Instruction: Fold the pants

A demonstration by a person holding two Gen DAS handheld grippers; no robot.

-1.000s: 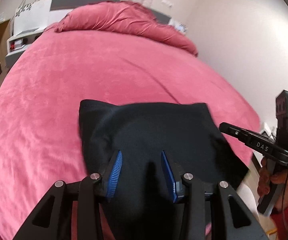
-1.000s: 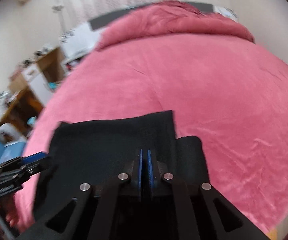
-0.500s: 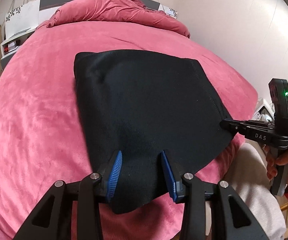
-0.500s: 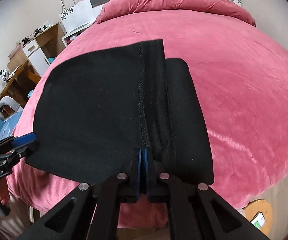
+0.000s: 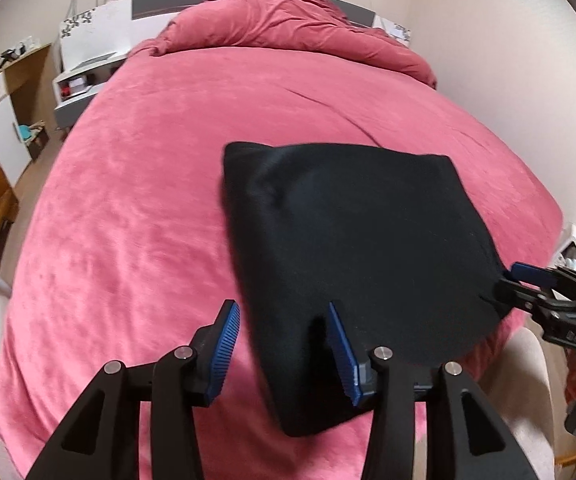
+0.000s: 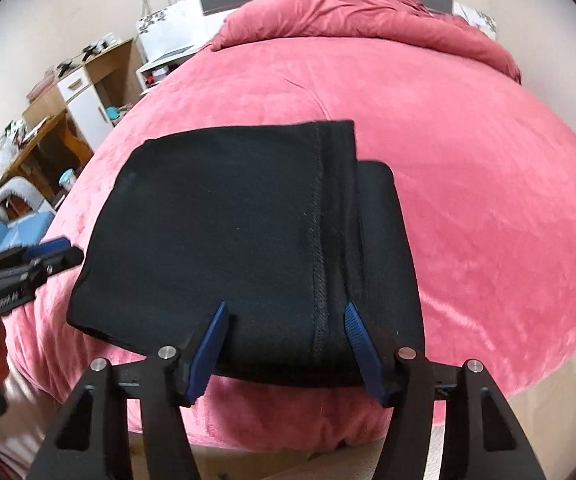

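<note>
Pants (image 6: 247, 240) lie folded beneath both downward-tilted hand-held grippers, left (image 5: 283, 348) and right (image 6: 285, 350), jaws opening, unpinched.

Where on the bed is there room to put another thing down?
Plenty. The pink blanket is bare from the black pants up to the bunched duvet, and down both sides of the pants. It is crowded only at the near edge, where the pants lie with both opening claws, left and right.
</note>
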